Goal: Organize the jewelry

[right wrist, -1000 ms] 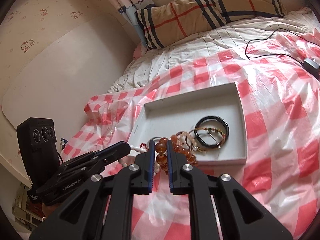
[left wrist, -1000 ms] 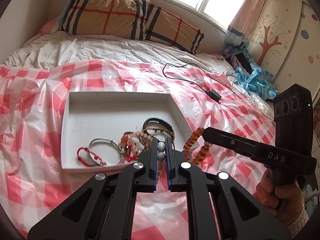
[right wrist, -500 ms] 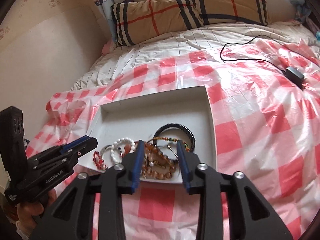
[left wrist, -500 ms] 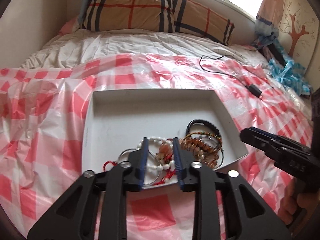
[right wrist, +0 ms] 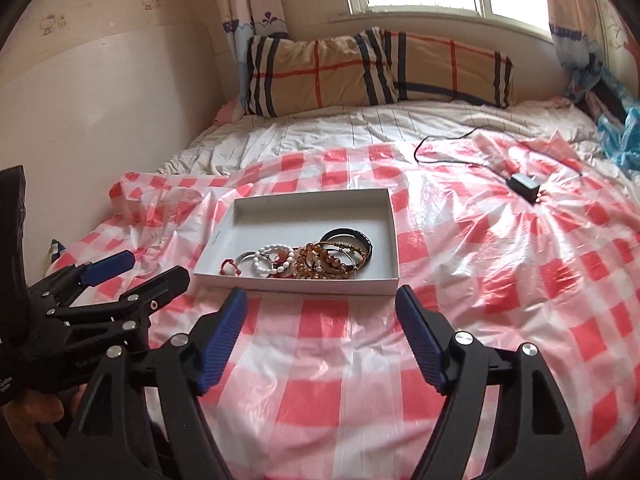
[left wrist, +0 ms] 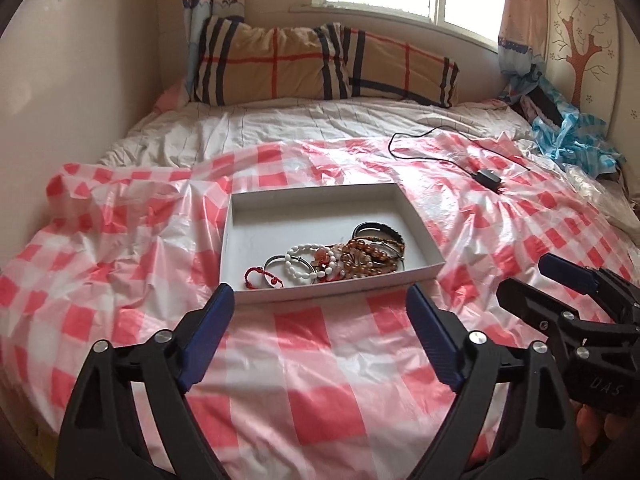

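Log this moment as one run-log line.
left gripper: open, empty | right gripper: open, empty | bracelets: piled in white box, near edge | box: on checked sheet

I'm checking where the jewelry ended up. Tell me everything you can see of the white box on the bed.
The white box is a shallow, open, rectangular tray with low walls, seemingly cardboard, lying flat on the red-checked plastic sheet. Its far half is bare; the near half holds a tangled heap of bracelets: a white bead bracelet, amber beads, a black bangle, a red cord. Neither gripper touches it.
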`<state>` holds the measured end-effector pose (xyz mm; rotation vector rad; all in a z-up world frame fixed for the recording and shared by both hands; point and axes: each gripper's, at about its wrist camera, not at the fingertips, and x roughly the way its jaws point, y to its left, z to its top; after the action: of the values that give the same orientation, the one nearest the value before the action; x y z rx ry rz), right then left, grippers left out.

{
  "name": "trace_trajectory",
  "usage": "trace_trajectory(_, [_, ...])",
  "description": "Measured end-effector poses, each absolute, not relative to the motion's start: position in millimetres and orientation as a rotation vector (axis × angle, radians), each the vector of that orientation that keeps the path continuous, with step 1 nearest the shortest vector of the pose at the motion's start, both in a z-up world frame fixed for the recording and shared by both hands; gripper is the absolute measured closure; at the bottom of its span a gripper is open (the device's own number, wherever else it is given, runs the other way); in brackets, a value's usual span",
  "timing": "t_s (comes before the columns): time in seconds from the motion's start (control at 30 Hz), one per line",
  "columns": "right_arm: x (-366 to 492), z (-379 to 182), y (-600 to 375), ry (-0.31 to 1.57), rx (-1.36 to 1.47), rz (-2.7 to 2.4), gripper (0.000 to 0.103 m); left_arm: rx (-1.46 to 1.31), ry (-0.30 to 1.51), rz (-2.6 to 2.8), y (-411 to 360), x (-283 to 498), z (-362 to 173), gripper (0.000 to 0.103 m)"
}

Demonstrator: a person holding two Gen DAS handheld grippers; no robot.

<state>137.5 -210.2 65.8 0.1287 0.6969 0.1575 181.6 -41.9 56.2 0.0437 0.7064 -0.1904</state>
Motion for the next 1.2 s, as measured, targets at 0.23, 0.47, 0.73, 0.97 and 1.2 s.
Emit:
trace_trajectory(0.23, [75.1,90.9,-207.5,0.637,0.116,0.143,0.016,0.028,0.643,-0.181,-35.4,110.8,85.5,0.01])
trace_trajectory(0.47, [13.1,107.1,-207.9,0.58,0.089,0.109,0.011,0.039,0.604,-0.184,-31.5,52.4,96.8,0.008])
trace_trajectory(0.73, [-53.7,104.5,-202.1,0.53,0.082,0.088,0.007,0.05,0.599,-0.147,-17.7,-5.9,86.5,0.008])
trace_trajectory(0.97, [-86.8,82.7,-195.1,0.554,0.094,0.087,0.007,0.023,0.612,-0.116,-0.7,-36.6,77.1,0.008])
trace_trajectory(1.2, [-101.7,63.4,-183.8,0.599,0.088,0.108,0.007,0.049,0.632,-0.128,-3.7,-51.5,66.2,0.008])
